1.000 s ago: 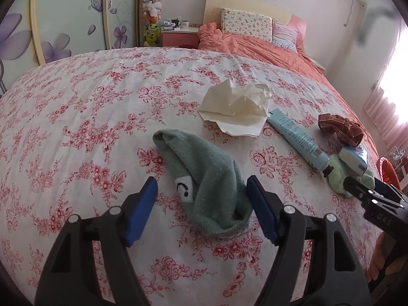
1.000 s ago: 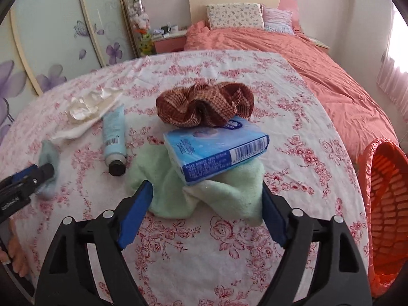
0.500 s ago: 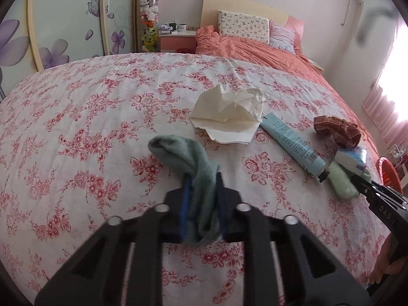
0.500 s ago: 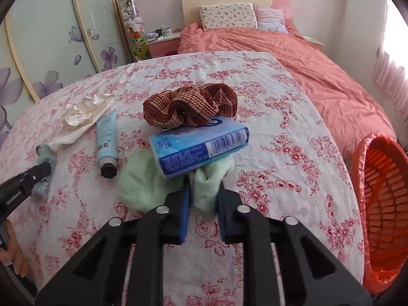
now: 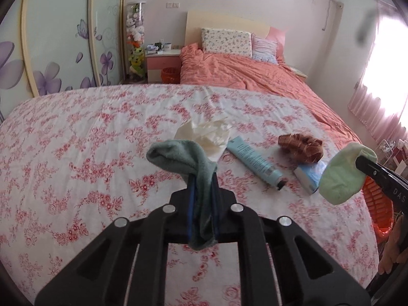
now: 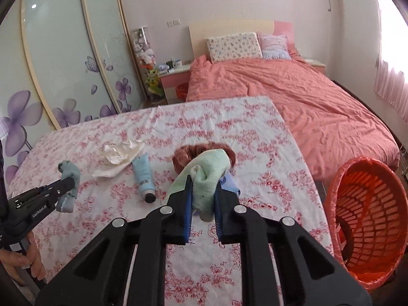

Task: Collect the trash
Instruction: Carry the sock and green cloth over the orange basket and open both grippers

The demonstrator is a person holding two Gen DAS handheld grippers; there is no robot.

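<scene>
My left gripper (image 5: 203, 191) is shut on a grey-green sock (image 5: 183, 155) and holds it above the flowered bedsheet (image 5: 76, 153). My right gripper (image 6: 203, 199) is shut on a light green sock (image 6: 209, 170), also lifted; this sock shows at the right in the left wrist view (image 5: 343, 176). On the sheet lie a crumpled white tissue (image 5: 204, 137), a blue tube (image 5: 255, 159), a brown scrunchie (image 5: 301, 148) and a blue tissue pack (image 5: 309, 176). An orange basket (image 6: 367, 219) stands by the bed's right edge.
A coral duvet (image 6: 306, 94) and pillows (image 6: 234, 46) cover the far bed. A pink nightstand (image 5: 163, 63) and sliding wardrobe doors (image 6: 63, 63) are at the back left. A small orange bin (image 5: 170, 72) sits on the floor there.
Both grippers closed on their socks and lifted them off the sheet. The blue tissue pack slid off the light green sock and lies on the sheet.
</scene>
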